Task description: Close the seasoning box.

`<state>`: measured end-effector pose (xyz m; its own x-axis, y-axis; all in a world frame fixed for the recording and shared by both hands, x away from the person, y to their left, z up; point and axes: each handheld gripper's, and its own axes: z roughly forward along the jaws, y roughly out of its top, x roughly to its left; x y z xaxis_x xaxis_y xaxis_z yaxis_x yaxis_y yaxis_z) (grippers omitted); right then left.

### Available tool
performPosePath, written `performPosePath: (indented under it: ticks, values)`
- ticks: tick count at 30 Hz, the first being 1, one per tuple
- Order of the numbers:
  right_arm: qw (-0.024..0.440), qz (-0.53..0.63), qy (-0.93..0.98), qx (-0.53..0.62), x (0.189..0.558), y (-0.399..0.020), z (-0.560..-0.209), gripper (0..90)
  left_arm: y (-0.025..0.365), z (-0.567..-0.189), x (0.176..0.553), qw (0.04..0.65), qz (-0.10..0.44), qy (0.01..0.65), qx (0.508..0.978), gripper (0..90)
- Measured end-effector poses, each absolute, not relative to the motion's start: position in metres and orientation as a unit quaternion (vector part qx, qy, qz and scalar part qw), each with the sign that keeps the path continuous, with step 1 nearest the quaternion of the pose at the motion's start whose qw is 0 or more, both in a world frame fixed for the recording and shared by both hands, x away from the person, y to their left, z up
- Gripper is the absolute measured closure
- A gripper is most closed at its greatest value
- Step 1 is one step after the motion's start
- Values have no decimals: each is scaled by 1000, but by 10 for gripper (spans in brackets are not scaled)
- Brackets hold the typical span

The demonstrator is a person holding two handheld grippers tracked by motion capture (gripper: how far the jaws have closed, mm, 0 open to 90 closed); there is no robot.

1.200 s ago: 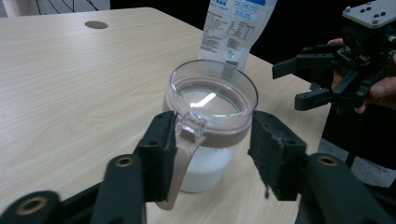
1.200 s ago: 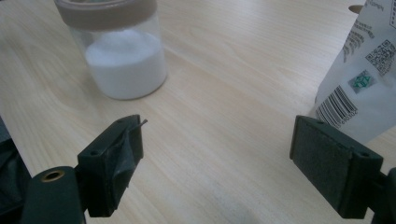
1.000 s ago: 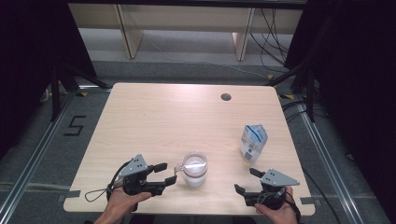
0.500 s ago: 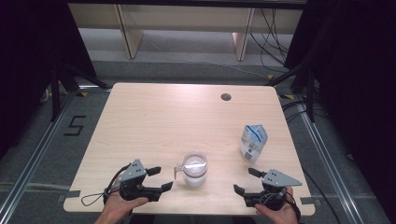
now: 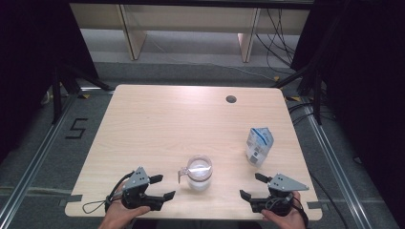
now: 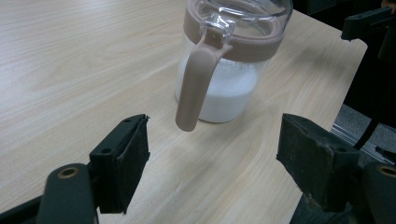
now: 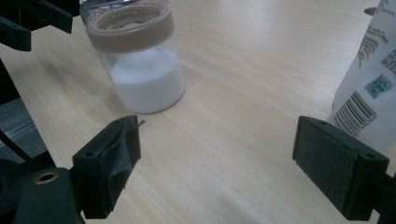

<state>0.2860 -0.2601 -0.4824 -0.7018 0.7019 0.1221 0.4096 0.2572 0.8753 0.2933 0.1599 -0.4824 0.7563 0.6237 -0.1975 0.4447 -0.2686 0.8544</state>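
Down at the near edge of the wooden table point(image 5: 157, 119), the person's left hand point(image 5: 120, 214) comes in low from the bottom, wrist flat, holding the left gripper point(image 5: 160, 187) level and aimed to the right, at the glass jar point(image 5: 199, 171). Its jaws have just been opening and now stand wide apart with nothing between them. In the left gripper view the jar's brown handle point(image 6: 196, 81) hangs down toward the camera, just ahead of the gap between the two black pads point(image 6: 123, 158), clear of both.

The jar stands upright near the front middle of the table, between the two grippers. It has a clear lid in a brown collar point(image 7: 130, 28) and is roughly half full of a white powder point(image 7: 148, 79). Its handle points toward the left gripper.

Over on the right, the right hand point(image 5: 286, 217) also sits low at the table's edge, gripping the right gripper point(image 5: 253, 186) level and angled left and slightly forward. Its jaws are spread wide as well, holding nothing. From the right gripper view, the jar is ahead and to the left, well apart from the pads, and a white carton point(image 7: 373, 84) with a barcode stands just beyond the right-hand pad. In the high view that carton point(image 5: 259, 145) is upright near the table's right side, behind the right gripper.
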Motion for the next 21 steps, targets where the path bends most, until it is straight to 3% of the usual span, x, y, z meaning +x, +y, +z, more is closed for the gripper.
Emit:
performPosePath:
  ticks: [21]
  values:
    - [142,440,802,378,270,-269,-491,160,163,-495,287,481,95,333,805,229]
